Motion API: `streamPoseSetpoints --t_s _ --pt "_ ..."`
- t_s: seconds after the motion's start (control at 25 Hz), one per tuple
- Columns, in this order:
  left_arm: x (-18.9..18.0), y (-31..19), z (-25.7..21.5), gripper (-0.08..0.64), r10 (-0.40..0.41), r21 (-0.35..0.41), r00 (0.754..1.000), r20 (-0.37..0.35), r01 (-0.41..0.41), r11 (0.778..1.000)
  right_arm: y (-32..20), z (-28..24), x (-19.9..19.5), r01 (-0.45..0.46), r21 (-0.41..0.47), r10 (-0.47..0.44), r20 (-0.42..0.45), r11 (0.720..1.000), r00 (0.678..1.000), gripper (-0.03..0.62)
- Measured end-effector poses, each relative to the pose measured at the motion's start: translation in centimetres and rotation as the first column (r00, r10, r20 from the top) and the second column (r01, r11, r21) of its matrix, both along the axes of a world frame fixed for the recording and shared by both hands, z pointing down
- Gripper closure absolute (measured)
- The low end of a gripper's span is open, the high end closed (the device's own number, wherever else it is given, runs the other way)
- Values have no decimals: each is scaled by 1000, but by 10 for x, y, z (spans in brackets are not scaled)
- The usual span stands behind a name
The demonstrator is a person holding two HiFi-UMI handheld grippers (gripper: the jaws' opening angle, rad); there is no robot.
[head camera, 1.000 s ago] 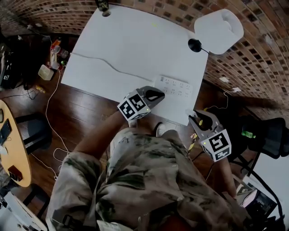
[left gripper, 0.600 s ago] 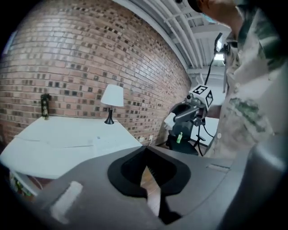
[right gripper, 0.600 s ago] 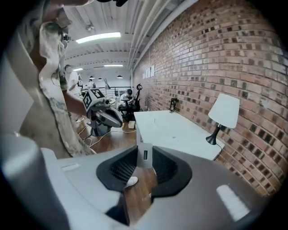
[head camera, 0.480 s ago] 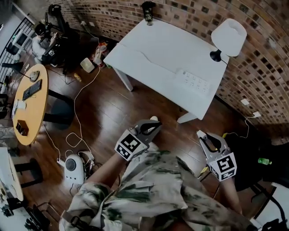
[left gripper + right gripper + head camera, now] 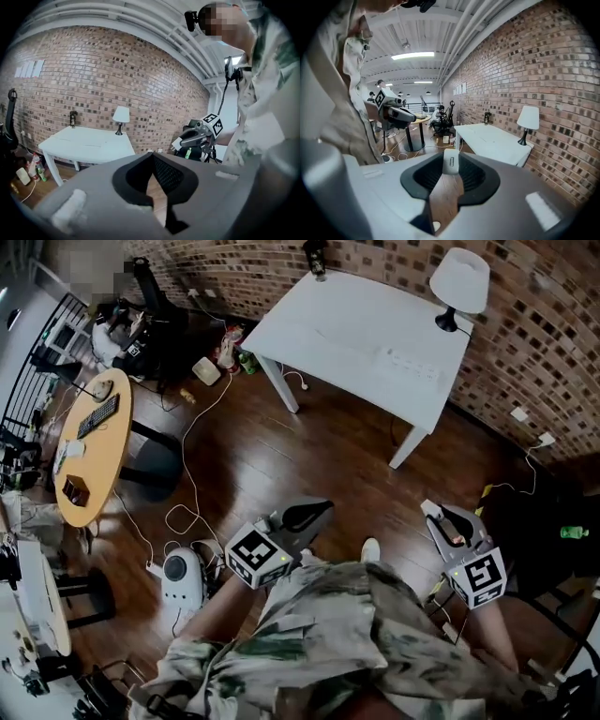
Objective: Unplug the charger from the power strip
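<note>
Well away from the desk (image 5: 328, 320), whose power strip (image 5: 410, 363) lies near its lamp (image 5: 458, 282) corner, the right gripper (image 5: 441, 514) pinches the white charger (image 5: 451, 161) at its very jaw tips, while the left gripper (image 5: 319, 509) has its jaws together and empty; so shallow a hold could let the charger slip and fall.

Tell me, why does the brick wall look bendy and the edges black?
Left gripper view: the wide-angle lens curves the brick wall, with black round its corners. Right gripper view: same bending, and the ceiling light glares. Head view: dim, the table brightest.
</note>
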State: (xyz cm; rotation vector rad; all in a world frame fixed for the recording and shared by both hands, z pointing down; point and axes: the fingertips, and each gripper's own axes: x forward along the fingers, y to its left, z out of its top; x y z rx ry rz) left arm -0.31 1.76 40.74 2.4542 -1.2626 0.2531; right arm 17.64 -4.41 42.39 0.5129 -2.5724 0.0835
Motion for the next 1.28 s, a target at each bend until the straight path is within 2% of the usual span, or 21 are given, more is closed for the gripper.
streamPoseSetpoints --t_s 0.28,0.56,0.76,1.0,1.16,1.28 --pt "-25 82 -24 557 131 77 988 -79 -125 989 101 -12 -40 -105 23 105 -4 994 994 485" --pt "-63 169 -5 557 234 44 962 -141 -230 972 213 -31 -84 -220 16 220 -8 975 976 483" --pt "-61 199 -6 557 285 61 949 -138 -279 958 258 -47 -77 -263 31 264 -29 964 964 483" --pt "-28 218 -23 557 298 87 941 -160 -287 954 287 -64 -57 -278 53 279 -28 959 960 485" --pt "18 231 -33 557 317 99 936 -152 -305 947 306 -70 -18 -285 67 286 -5 956 958 485" --pt "58 245 -38 557 343 106 927 -148 -330 938 322 -63 20 -297 73 299 -19 952 954 485"
